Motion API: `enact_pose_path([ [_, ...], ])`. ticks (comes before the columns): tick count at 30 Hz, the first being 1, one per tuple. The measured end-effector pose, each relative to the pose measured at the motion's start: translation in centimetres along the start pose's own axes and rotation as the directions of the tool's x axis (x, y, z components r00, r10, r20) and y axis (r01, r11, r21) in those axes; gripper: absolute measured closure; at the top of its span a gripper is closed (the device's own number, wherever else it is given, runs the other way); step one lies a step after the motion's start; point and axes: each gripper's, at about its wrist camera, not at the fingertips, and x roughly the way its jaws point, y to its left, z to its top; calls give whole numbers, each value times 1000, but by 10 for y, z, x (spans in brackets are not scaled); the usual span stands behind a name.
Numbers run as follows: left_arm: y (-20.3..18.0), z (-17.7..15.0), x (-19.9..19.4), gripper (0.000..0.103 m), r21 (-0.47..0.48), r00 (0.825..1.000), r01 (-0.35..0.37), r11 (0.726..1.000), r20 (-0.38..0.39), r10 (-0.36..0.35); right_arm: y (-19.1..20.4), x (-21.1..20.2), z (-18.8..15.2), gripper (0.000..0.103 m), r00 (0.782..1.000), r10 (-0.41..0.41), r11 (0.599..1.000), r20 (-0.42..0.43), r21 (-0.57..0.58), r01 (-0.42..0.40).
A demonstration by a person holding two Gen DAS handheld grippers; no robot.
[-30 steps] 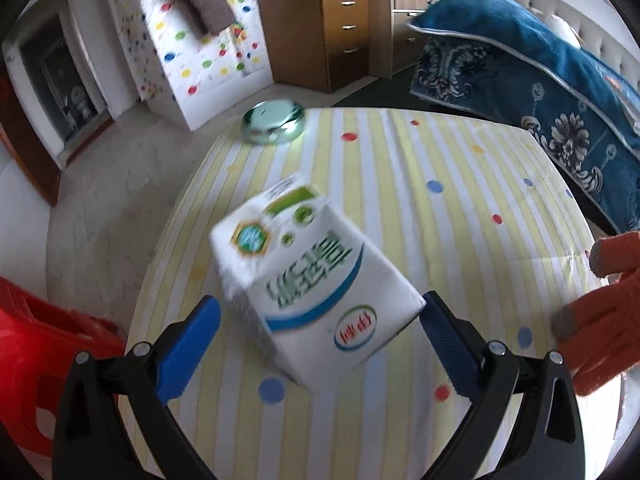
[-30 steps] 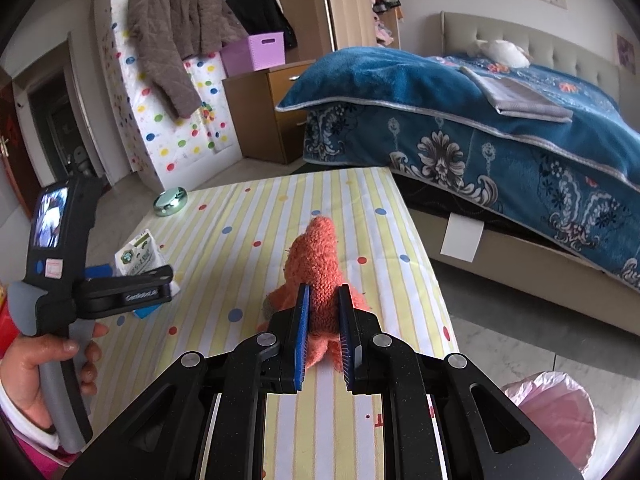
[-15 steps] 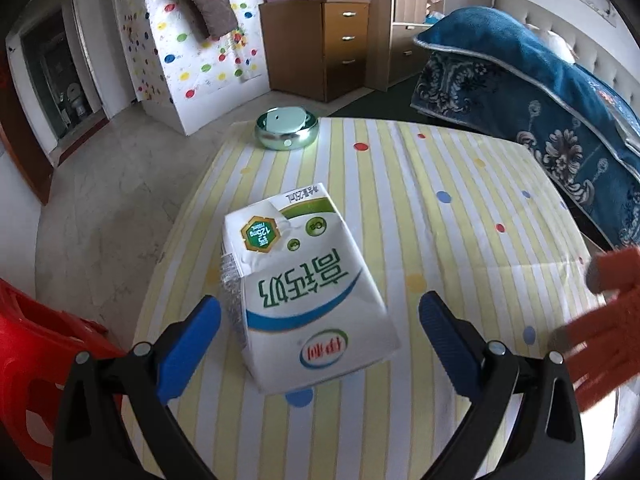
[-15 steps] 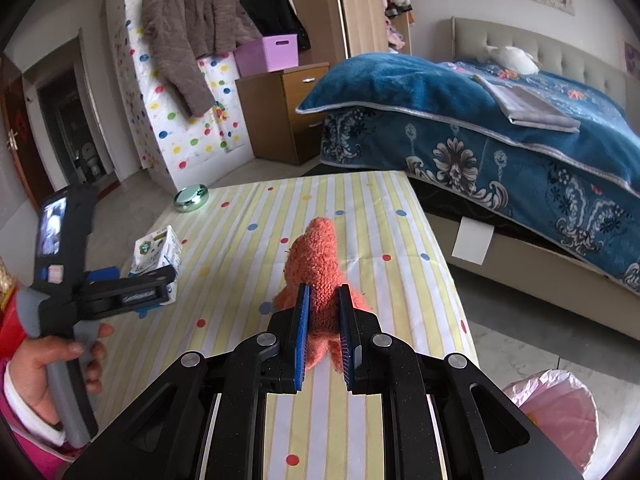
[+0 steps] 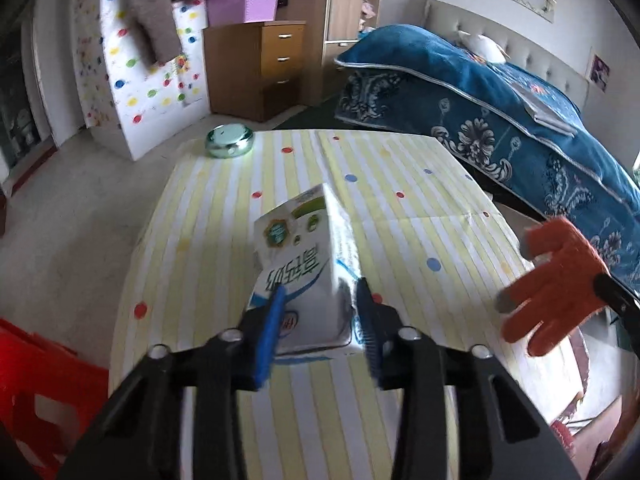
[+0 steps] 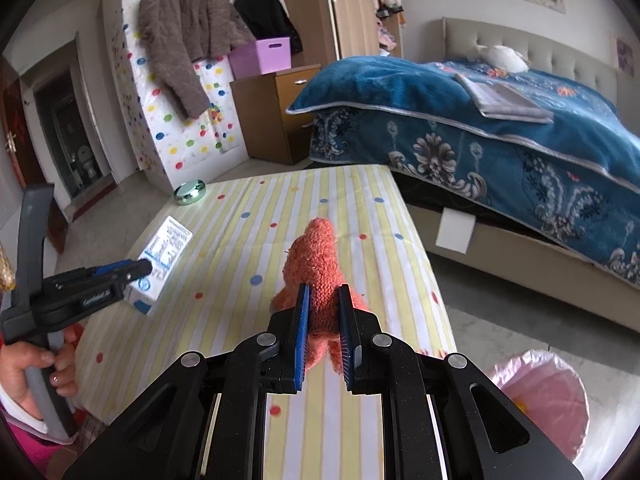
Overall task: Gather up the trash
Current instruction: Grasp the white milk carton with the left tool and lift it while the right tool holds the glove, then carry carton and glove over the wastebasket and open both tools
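Left wrist: left hand-held gripper (image 5: 320,300) clamps milk carton (image 5: 304,276) at base | light, crushable (likely empty) | right hand-held gripper (image 6: 323,320) pinches soft glove (image 6: 316,264)

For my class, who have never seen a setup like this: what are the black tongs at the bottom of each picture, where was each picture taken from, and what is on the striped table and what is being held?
There is no robot here. A person holds a hand-operated two-finger gripper in each hand, and each one carries a wide-angle camera looking forward along its fingers.

In the left wrist view, the left gripper has its blue pads on either side of a white milk carton, closed on it. The right wrist view shows that same tool from the side, with the person's hand on its handle.

The right gripper is closed on an orange knitted glove.

Both things are over a table with a yellow striped, dotted cloth. A shiny green round tin sits at its far corner. A pink-lined bin stands on the floor beside the table.
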Motion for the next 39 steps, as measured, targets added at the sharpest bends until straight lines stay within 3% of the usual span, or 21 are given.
enact_pose_path([
  [1,3,-2,-1,33,-27,1000,13,1000,4,-13,-3,-5,-3,89,1000,-2,1000,0,7,2],
  [2,5,-4,-2,27,-45,1000,25,999,7,-25,-3,-7,-4,89,1000,-3,1000,0,7,3],
  [4,4,-7,-1,22,-52,999,43,998,-4,-43,-7,-15,-9,89,1000,-7,1000,1,12,7],
  [5,2,-8,1,15,-42,999,34,999,-17,-35,-8,-14,-9,89,1000,-7,1000,1,12,7],
  [8,-5,-8,4,7,-13,1000,-10,1000,-20,10,-14,-18,-15,89,1000,-6,1000,0,19,6],
  [13,-16,-7,18,7,54,996,-56,997,-64,59,-21,-22,-20,89,1000,-1,1000,5,27,1],
  [15,-14,-4,28,8,24,994,-51,998,-100,53,-22,-23,-21,89,1000,-2,1000,5,28,2],
  [17,-10,0,31,21,-13,994,-20,1000,-107,19,-22,-23,-21,89,1000,0,1000,6,28,0],
  [19,-11,1,34,32,-9,993,-41,999,-113,40,-22,-24,-22,89,1000,1,1000,6,27,-1],
  [22,-18,-4,30,32,28,992,-44,999,-114,47,-22,-24,-21,89,1000,1,1000,8,28,-2],
  [27,-38,-25,8,33,76,993,37,996,-110,-29,-22,-30,-24,89,1000,3,1000,20,28,-3],
  [31,-61,-30,-19,33,118,993,106,987,-60,-100,-27,-38,-26,89,999,10,999,37,33,-11],
  [39,-124,-28,-62,33,208,972,224,952,29,-235,-54,-78,-37,89,993,-73,994,89,85,65],
])
